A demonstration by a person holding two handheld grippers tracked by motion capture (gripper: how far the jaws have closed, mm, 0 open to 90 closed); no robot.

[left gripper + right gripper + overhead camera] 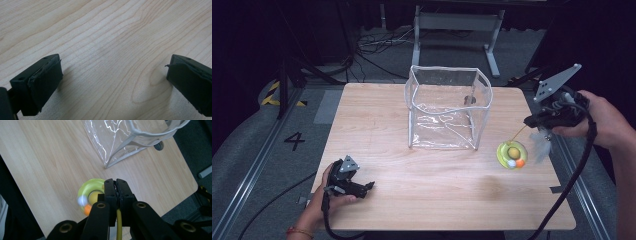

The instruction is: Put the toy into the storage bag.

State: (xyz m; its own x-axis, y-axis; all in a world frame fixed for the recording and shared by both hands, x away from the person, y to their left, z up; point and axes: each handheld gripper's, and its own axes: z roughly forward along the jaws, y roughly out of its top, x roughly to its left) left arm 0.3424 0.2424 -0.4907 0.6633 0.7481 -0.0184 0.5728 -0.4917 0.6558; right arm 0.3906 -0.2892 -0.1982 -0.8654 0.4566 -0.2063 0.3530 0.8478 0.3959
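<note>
A yellow-green ring toy (512, 154) with a white and an orange ball sits near the table's right edge; whether it touches the wood I cannot tell. A thin yellow rod (519, 134) rises from it to my right gripper (528, 121), which is shut on the rod. In the right gripper view the jaws (116, 181) are pressed together over the rod (119, 225), with the ring toy (92, 184) blurred just beneath. A white feathery tuft (542, 145) hangs blurred below the hand. My left gripper (371, 186) rests low at the front left, open (113, 75) over bare wood.
A clear plastic bag (447, 107) with a white rim stands open-topped at the table's back centre, its corner (130, 142) close to the toy. The wooden table (412, 200) has free room across the front and left. Dark floor and cables lie beyond.
</note>
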